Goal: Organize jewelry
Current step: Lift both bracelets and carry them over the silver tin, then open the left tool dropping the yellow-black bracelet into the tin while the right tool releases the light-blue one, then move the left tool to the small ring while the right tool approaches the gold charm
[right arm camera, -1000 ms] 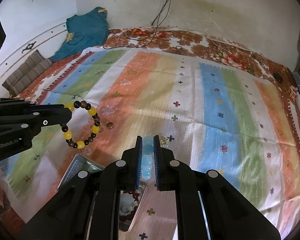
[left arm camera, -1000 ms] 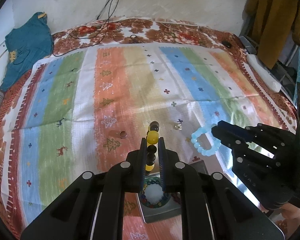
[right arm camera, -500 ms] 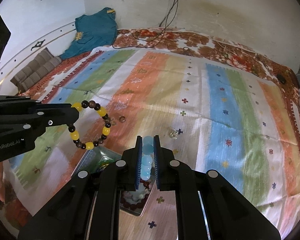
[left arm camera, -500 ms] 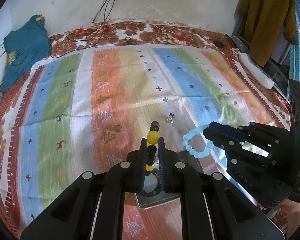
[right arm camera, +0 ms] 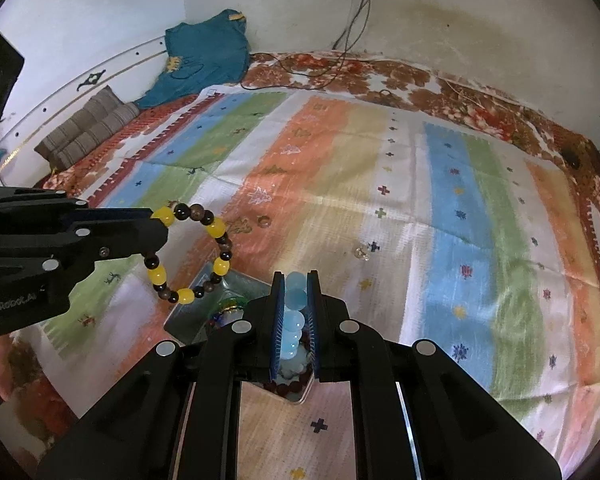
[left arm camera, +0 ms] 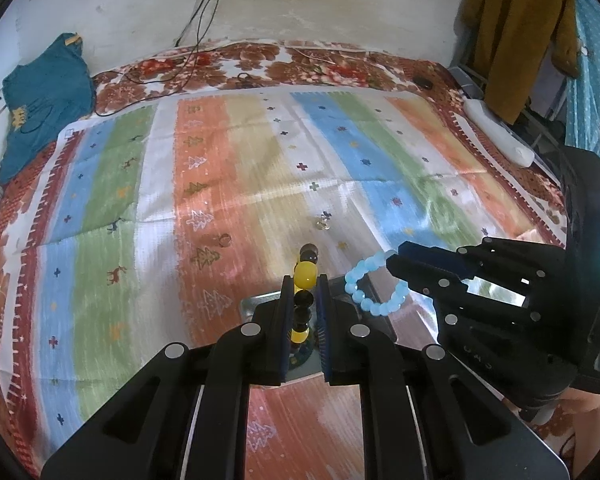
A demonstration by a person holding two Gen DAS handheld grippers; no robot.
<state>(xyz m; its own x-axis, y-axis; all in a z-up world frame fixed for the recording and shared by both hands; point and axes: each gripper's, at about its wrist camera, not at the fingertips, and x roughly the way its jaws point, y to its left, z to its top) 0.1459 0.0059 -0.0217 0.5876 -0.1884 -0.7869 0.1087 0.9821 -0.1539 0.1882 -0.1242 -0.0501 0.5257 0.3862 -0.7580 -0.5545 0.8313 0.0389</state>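
Left wrist view first: my left gripper (left arm camera: 304,300) has its fingers drawn nearly together, pinching the yellow and dark bracelet (left arm camera: 303,292) edge-on, so the beads stack up between the pads. Off to the right, my right gripper (left arm camera: 396,268) carries the pale blue bracelet (left arm camera: 370,286), its loop hanging free from the tips.

From the right wrist view the same holds: the right gripper (right arm camera: 297,312) is narrowed onto the pale blue bracelet (right arm camera: 294,312), and the left gripper (right arm camera: 156,232) holds the yellow and dark bracelet (right arm camera: 196,254) as an open ring dangling in the air. Both loops hang above the metal tray (right arm camera: 188,312), which sits on the striped bedspread (right arm camera: 420,200) near the bed's front edge, with some beaded pieces already lying in it.

I judge these bracelets light and floppy, strung on elastic, with hard, round, smooth beads that can roll or slip out of a pinch. Gripping across one or two beads seems best, as now, with the rest left to hang. A small ring (right arm camera: 264,221) and a clear trinket (right arm camera: 361,252) lie on the bedspread beyond the tray, towards the middle of the bed
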